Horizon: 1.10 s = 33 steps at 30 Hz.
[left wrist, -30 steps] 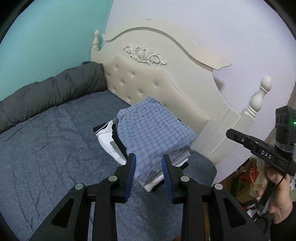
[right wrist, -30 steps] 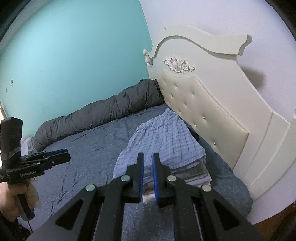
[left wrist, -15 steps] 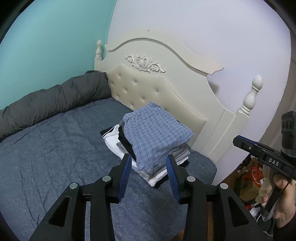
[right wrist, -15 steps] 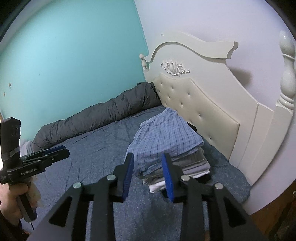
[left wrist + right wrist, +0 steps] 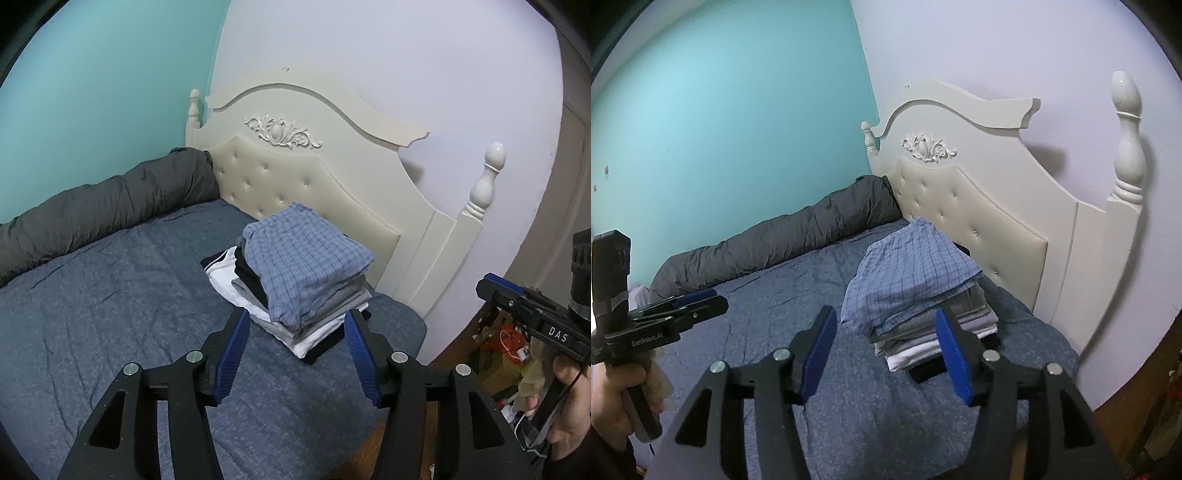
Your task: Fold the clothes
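Overhead, both claws, left (image 5: pixel 295 350) and right (image 5: pixel 886 350), wide apart, empty, above blue bedsheet (image 5: pixel 110 314) beside cream headboard (image 5: pixel 332 177).

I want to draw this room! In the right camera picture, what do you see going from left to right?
Left tongs in a hand → rolled grey duvet → blue checked shorts on the clothes stack → cream headboard → white bedpost.
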{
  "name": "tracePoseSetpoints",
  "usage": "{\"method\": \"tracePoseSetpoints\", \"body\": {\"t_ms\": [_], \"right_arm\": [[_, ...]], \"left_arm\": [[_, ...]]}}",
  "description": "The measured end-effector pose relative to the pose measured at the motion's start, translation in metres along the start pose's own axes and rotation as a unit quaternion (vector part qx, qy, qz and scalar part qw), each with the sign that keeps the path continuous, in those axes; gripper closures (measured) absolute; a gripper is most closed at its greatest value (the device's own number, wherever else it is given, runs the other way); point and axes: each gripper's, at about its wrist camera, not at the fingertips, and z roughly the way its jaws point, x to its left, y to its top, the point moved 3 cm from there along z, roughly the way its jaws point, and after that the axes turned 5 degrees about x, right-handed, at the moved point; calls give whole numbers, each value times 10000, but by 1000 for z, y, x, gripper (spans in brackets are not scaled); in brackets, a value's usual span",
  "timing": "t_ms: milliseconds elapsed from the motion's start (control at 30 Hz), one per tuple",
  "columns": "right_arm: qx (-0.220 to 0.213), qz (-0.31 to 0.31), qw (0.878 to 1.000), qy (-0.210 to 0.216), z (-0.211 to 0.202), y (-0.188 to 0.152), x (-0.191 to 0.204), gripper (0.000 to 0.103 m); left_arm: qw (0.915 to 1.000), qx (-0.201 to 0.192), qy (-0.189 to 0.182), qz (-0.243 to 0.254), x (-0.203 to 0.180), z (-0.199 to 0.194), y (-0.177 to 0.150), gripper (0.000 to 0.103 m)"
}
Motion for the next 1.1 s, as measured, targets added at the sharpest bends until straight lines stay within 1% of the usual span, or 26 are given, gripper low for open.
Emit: {"method": "tracePoseSetpoints", "body": {"t_ms": [33, 100, 167, 200, 267, 400, 467, 533, 700, 767, 800, 1000, 1100], "right_arm": [[-18, 13, 10000, -36, -2, -3, 1, 40], [-58, 44, 9999, -81, -5, -8, 2, 38], [-47, 104, 9999, -115, -8, -15, 4, 35], [-41, 134, 9998, -129, -9, -19, 5, 34], [-15, 170, 9997, -152, -10, -27, 7, 30], [54, 194, 9994, -265, -11, -39, 11, 28], [-11, 125, 9992, -380, -15, -43, 15, 24], [-67, 91, 9990, -442, -18, -49, 19, 20], [-63, 178, 9988, -462, -22, -59, 21, 16], [-58, 143, 9988, -466, -23, -63, 23, 8], [-65, 140, 9988, -469, -24, -65, 24, 6], [-111, 199, 9985, -491, -28, -73, 26, 4], [-138, 192, 9981, -567, -29, -77, 28, 3]], "left_arm": [[10000, -2, -1, 25, -1, -2, -2, 45], [10000, -18, 24, 80, -3, -6, -6, 42], [9999, -37, 65, 146, -5, -10, -10, 32], [9998, -47, 90, 177, -6, -12, -12, 30], [9997, -66, 104, 220, -7, -15, -16, 30], [9997, -44, 32, 228, -9, -20, -25, 28], [9997, -68, 31, 228, -11, -23, -29, 17], [9996, -86, 38, 256, -13, -25, -33, 16], [9995, -104, 35, 300, -16, -29, -42, 14], [9994, -119, 46, 307, -16, -30, -44, 12], [9994, -113, 54, 308, -16, -29, -45, 11], [9995, -99, 131, 271, -12, -29, -53, 8], [9996, -131, 113, 213, -12, -31, -55, 3]]}}
